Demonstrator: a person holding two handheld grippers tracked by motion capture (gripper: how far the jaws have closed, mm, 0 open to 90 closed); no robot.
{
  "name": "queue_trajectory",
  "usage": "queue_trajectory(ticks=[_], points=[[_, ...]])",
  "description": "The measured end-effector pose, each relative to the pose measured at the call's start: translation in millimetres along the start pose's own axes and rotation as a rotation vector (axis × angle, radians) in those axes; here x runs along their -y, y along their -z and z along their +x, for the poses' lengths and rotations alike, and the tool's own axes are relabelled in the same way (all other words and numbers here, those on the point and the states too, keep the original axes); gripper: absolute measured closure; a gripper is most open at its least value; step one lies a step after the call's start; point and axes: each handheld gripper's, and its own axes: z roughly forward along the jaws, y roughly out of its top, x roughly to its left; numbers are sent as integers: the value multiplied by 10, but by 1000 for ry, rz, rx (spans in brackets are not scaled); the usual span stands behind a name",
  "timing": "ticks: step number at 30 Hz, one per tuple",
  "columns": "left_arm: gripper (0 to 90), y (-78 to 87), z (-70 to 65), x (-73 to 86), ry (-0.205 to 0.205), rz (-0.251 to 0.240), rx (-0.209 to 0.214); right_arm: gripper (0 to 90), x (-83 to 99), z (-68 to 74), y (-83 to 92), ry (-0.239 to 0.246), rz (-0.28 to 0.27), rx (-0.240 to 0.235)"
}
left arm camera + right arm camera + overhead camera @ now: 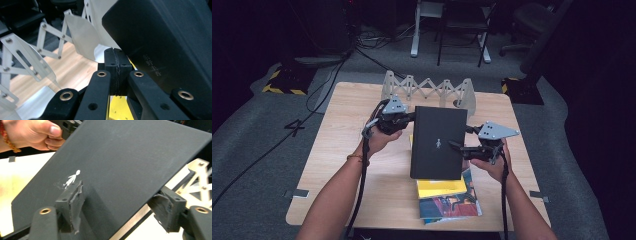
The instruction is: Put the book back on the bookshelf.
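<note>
I hold the black book [438,142] lifted above the middle of the wooden table [357,165], over a yellow book [439,188] and a colourful book [452,204]. My left gripper [408,118] is pressed together, pinching the book's far left corner. My right gripper [462,148] has its jaws spread around the book's right edge, one pad above the cover and one below, and I cannot tell if they press it.

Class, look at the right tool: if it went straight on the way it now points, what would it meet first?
Probably the black book: the right tool already straddles its edge, one pad above the cover and one below. How deep the book sits between the jaws is unclear.
</note>
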Motion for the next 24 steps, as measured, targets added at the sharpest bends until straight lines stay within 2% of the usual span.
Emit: queue_trajectory(ticks=[5,8,10,11,16,19,24], points=[[898,54,-61,-125,-16,-12,-15,411,-74,-22,92,25,-34,49],[898,90,-105,-150,-28,-9,-20,423,-74,-14,118,27,-40,49],[898,121,-131,-153,-35,-6,-30,450,-76,8,142,37,-48,45],[898,138,-147,-149,-42,-2,-37,491,-85,43,176,52,-61,32],[898,239,-224,-128,-41,-31,-23,519,-82,102,236,68,-87,19],[897,304,-302,-123,-32,-58,-7,553,-66,134,323,76,-106,-15],[874,347,-364,-155,-40,-58,-3,580,-78,206,403,105,-107,-42]])
